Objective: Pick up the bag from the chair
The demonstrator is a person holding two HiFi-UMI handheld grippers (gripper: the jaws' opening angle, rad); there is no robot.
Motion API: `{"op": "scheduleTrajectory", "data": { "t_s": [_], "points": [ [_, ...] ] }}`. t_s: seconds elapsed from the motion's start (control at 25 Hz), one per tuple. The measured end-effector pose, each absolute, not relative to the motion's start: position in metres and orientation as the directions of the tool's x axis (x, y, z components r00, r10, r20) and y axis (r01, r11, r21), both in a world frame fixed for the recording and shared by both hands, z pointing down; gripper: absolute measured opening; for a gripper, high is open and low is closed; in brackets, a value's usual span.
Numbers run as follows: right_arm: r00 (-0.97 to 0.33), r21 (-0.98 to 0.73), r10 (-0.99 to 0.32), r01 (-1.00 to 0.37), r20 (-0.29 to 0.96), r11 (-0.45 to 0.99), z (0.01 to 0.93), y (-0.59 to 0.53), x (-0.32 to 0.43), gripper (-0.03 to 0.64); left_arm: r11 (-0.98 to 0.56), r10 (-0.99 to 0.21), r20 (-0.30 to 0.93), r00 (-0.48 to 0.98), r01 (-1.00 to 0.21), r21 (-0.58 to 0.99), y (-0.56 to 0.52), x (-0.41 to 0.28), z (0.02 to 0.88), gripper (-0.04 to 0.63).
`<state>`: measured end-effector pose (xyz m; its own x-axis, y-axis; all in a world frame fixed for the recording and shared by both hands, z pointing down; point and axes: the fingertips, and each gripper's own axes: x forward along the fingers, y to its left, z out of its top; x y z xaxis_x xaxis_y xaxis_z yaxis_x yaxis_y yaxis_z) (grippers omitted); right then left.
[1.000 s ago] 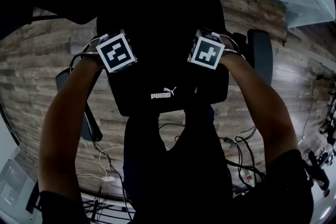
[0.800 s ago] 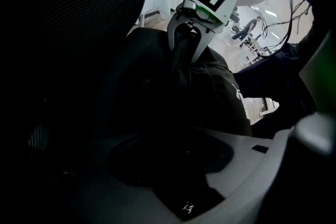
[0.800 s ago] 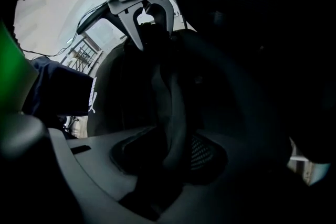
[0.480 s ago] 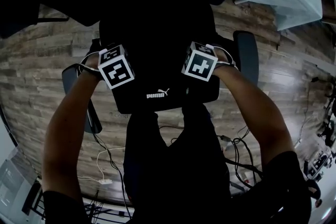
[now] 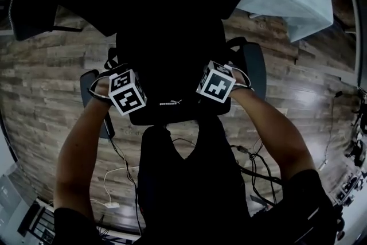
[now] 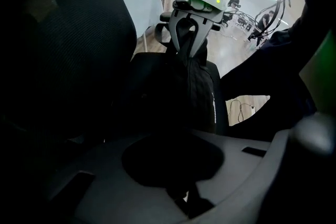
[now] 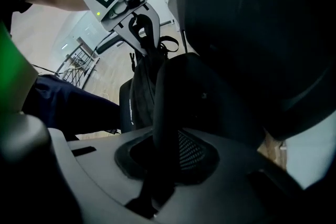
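as both grippers now sit lower in the frame than a second ago, the black puma bag (image 5: 172,86) comes with them, so it is probably leaving the office chair (image 5: 253,69). jaws of the left gripper (image 5: 129,94) and right gripper (image 5: 215,86) are clamped on its top fabric. armrests (image 5: 89,84) flank it closely; the wood floor (image 5: 46,100) at lower frame is open.

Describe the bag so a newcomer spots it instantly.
Find the black office chair on the wood-plank floor. The bag is the black slab across its middle. Only it carries a small white logo.
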<state>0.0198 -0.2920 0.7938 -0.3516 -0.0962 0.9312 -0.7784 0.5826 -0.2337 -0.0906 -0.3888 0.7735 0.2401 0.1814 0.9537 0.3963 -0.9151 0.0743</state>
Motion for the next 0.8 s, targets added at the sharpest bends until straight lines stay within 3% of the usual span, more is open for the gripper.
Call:
{"op": "scheduleTrajectory", "data": {
  "t_s": [0.8],
  "points": [
    [-0.274,-0.013,-0.297,-0.755,0.915,0.655,0.618,-0.306,0.042,0.067,-0.945,-0.008,0.883,0.468,0.287,-0.160,-0.398,-0.076,0.595,0.051]
  ]
}}
